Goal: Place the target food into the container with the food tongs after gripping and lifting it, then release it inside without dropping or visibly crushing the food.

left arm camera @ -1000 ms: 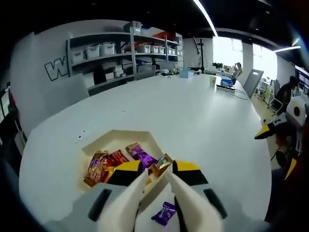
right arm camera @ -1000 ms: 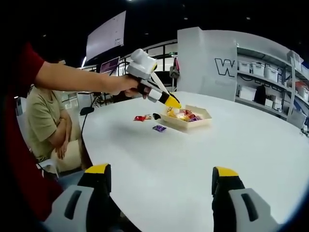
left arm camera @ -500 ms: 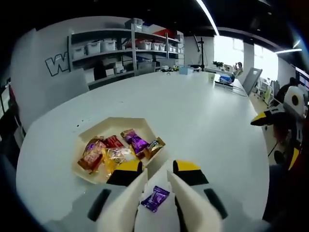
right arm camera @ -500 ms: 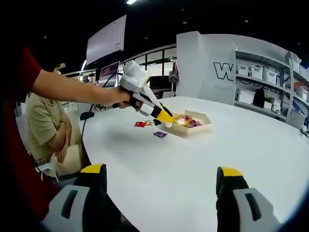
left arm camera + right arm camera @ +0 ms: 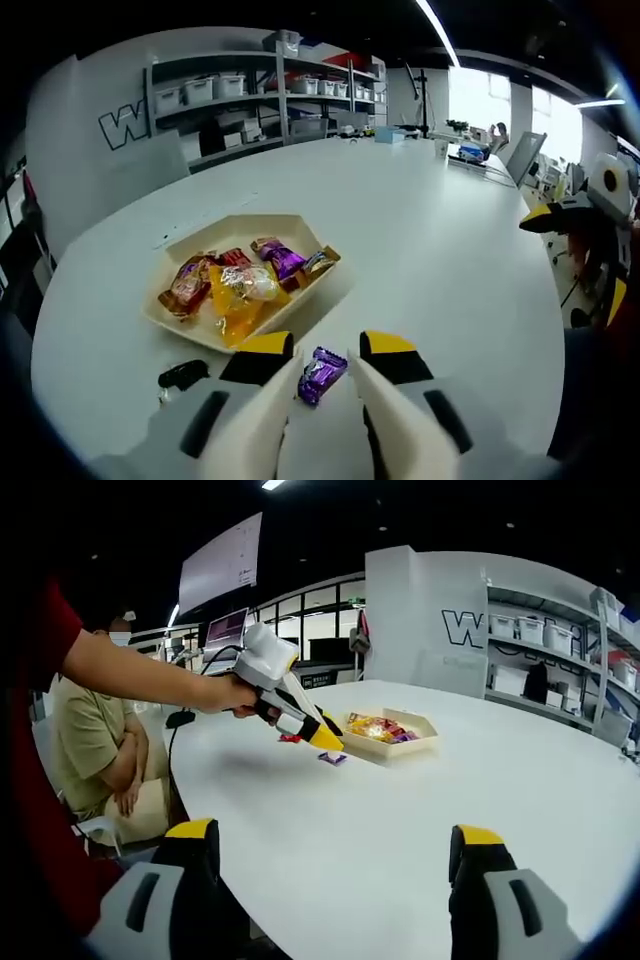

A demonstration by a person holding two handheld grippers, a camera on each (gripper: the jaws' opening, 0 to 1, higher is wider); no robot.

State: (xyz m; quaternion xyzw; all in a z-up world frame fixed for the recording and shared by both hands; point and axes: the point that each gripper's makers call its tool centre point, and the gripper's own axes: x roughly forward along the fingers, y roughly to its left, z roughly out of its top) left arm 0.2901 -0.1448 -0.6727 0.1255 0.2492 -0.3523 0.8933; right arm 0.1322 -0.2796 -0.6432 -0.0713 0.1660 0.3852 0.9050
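White table [image 5: 450,260], purple candy [image 5: 321,374] lengthwise between parted left hand-held gripper [image 5: 323,352] tips

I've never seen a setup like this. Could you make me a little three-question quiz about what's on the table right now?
1. True or false: the purple candy already lies inside the tray.
2. Where is the purple candy relative to the left gripper? A) between its open jaws B) far across the table C) on a shelf
3. Fill in: the right gripper is ____ and holds nothing.

Key: 1 false, it lies on the white table beside the tray. 2 A. 3 open.
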